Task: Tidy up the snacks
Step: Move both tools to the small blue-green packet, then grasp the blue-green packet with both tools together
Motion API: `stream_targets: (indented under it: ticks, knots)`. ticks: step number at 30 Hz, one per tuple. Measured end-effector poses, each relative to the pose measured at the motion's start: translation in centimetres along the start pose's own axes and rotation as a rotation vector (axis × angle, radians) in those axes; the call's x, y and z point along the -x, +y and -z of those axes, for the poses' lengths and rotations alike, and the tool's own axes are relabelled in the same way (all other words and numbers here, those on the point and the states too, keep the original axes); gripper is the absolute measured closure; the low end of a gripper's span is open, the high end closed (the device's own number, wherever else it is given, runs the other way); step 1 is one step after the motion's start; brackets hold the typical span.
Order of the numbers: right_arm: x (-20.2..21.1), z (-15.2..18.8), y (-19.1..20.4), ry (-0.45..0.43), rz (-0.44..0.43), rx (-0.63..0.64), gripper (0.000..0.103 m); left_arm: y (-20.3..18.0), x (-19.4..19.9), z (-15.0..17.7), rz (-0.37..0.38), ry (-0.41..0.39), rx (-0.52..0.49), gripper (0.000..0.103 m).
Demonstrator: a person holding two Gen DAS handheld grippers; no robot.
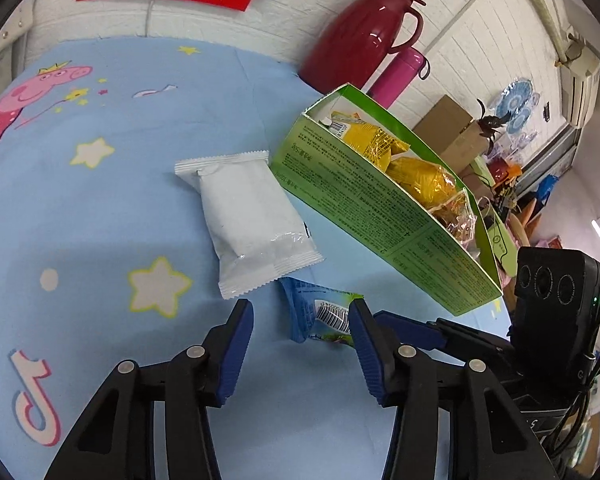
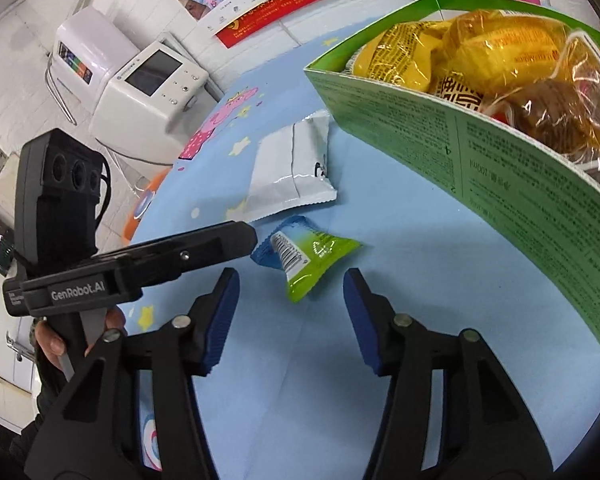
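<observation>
green box holds yellow snacks. white packet beside box; green-blue packet nearer. left gripper, right gripper both agape, empty. step: pick-up approach. next: straddle green-blue packet, close.

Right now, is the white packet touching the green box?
Apart. In the right wrist view a strip of bare blue cloth shows between the white packet and the green box; the left wrist view is less clear.
</observation>
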State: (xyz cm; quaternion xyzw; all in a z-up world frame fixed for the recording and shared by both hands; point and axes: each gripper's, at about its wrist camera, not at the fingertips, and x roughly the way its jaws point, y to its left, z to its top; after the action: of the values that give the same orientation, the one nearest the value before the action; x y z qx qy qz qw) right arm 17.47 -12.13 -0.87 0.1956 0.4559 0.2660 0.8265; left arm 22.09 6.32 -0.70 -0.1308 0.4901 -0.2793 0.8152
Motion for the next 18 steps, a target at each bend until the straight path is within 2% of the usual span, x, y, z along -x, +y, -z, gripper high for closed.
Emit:
stream_targets:
  ticks: [3,7,10,12,18]
  knots:
    - [-0.2,-0.3,-0.5,-0.001,-0.028,-0.037,0.055,0.3,-0.9,-0.4,0.033,0.023,0.023,0.057]
    - [-0.7,-0.6,-0.9,-0.004,-0.041,-0.068,0.061,0.4,-1.9,-0.5,0.033,0.045,0.027,0.067]
    - [-1.5,-0.6,-1.4,0.008,-0.042,-0.087,0.076,0.7,-2.2,-0.6,0.064,0.042,0.048,0.078]
    - [-1.5,-0.5,-1.6,0.009,-0.057,-0.1,0.078,0.4,-2.0,-0.3,0.059,0.039,0.04,0.08]
    - [0.2,0.0,-0.2,-0.029,-0.011,-0.028,0.082,-1.0,-1.1,0.6,0.067,0.028,0.03,0.084]
